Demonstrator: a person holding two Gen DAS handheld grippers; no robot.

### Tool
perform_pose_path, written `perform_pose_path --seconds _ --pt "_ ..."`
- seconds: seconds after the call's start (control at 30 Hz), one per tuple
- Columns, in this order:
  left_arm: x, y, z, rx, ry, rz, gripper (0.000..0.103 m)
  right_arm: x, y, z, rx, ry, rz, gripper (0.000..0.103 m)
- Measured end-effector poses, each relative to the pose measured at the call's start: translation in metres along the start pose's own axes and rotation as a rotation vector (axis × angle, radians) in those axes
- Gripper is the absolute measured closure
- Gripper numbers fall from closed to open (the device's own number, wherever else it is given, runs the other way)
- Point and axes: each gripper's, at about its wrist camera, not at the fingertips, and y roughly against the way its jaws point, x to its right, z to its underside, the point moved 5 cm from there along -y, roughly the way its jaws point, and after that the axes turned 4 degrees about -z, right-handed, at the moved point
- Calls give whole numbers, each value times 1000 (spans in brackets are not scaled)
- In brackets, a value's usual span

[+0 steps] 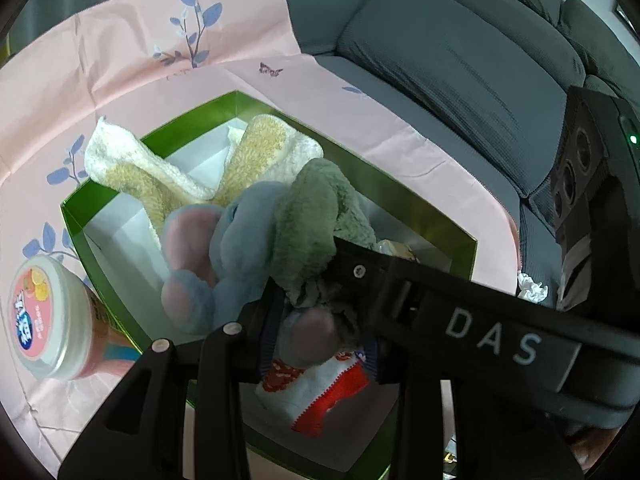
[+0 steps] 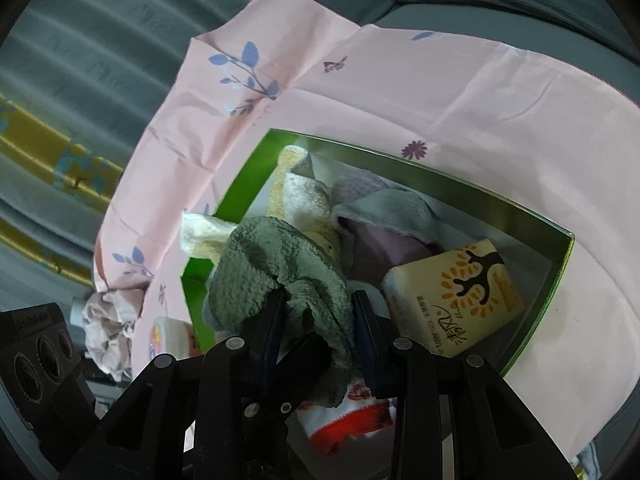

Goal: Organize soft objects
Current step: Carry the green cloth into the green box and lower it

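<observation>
Both of my grippers are hovering over the green box [image 1: 76, 236] sitting on the pink floral cloth [image 1: 132, 44]. My left gripper [image 1: 320, 320] is clamping its jaws on the blue plush elephant [image 1: 236, 248]. My right gripper [image 2: 320, 308] is clamping its jaws on the green washcloth [image 2: 272, 264]. Inside the box, a cream towel [image 1: 160, 168] and a tissue pack [image 2: 456, 292] are lying.

"DAS" on right gripper [image 1: 352, 268]; tissue pack [image 2: 456, 300] print unreadable.
</observation>
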Motion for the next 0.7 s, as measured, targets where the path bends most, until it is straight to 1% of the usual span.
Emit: perform_pose_path --seconds 0.7 --pt "-4 -5 0 -19 24 19 68 1 -2 -1 8 1 41 67"
